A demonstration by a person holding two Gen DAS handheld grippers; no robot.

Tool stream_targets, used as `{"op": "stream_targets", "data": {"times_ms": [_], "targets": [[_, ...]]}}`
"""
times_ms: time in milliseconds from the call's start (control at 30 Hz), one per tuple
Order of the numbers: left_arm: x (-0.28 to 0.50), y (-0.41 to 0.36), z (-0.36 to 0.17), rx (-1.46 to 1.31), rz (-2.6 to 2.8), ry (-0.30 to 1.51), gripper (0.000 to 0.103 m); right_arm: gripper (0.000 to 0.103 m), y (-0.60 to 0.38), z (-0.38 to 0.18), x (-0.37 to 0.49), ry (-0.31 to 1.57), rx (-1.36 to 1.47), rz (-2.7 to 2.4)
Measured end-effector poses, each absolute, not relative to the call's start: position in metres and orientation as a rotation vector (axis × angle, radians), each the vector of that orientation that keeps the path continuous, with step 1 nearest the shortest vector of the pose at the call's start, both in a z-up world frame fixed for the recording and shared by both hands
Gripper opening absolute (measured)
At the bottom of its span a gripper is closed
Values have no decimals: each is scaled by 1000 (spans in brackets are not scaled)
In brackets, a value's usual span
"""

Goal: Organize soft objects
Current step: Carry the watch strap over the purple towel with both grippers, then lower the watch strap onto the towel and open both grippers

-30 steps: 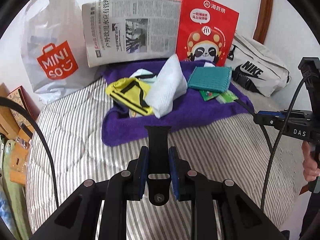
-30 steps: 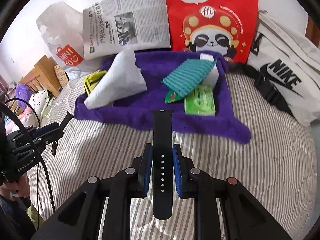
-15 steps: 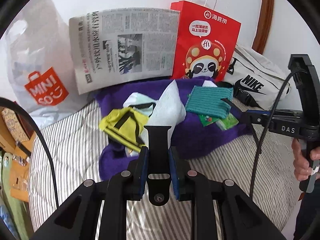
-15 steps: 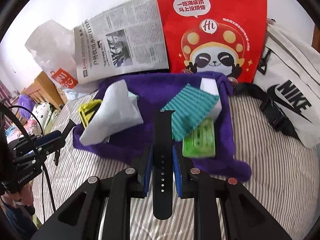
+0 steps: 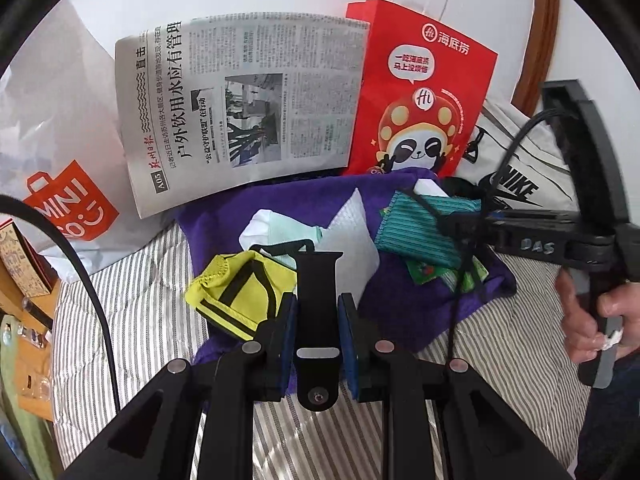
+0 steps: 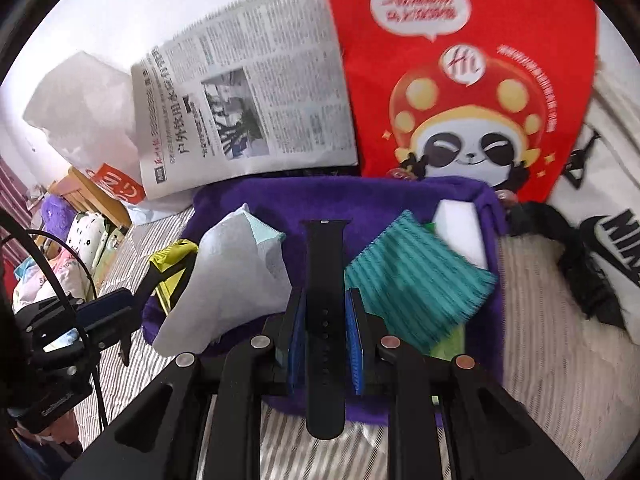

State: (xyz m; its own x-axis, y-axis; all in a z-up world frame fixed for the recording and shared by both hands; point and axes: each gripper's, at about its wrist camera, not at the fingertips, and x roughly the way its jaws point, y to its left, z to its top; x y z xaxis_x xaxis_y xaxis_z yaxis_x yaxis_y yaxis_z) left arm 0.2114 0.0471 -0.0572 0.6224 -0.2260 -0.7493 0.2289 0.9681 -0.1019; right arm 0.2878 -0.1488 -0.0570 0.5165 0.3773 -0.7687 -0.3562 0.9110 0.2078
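While both tongs hang low over the striped bed (image 5: pixel 132 292), each is clenched on a black watch strap: the left tongs (image 5: pixel 319 312) pinch the buckle half (image 5: pixel 319 312), the right tongs (image 6: pixel 325 320) the holed half (image 6: pixel 325 304), and both straps stick forward out of the jaws, clear of the bedding. The rest of the soft things lie heaped on the purple towel (image 6: pixel 360 200) just ahead: a yellow pouch (image 5: pixel 240 292) at its left edge, a white cloth (image 6: pixel 228 280) leaning over it, a teal ribbed cloth (image 6: pixel 412 280) resting on a white block (image 6: pixel 460 220) and some green packets (image 5: pixel 424 270). A newspaper (image 5: pixel 248 108), a red panda bag (image 6: pixel 460 92) and a white Nike bag (image 5: pixel 520 176) stand just behind the towel.

To my eye the risk lies in the crowding. The right tongs hover directly above the pile, so a careless lowering could push the teal cloth off its block or drag the white cloth sideways. The straps are smooth and gripped only across their width; a tilt could let one slide out onto the stripes. The dangling cables (image 5: pixel 460 280) could also snag the heap
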Motion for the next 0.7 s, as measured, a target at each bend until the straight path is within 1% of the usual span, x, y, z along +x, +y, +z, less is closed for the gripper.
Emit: {"op": "stream_targets", "data": {"times_ms": [300,700], "targets": [[222,66,-66,-25,-229,877,20,20,-120,-104,315,1023,-20,459],[221,68,-68,-30,-235,878,20,20,-99,-124,327,1030,-62,443]]}}
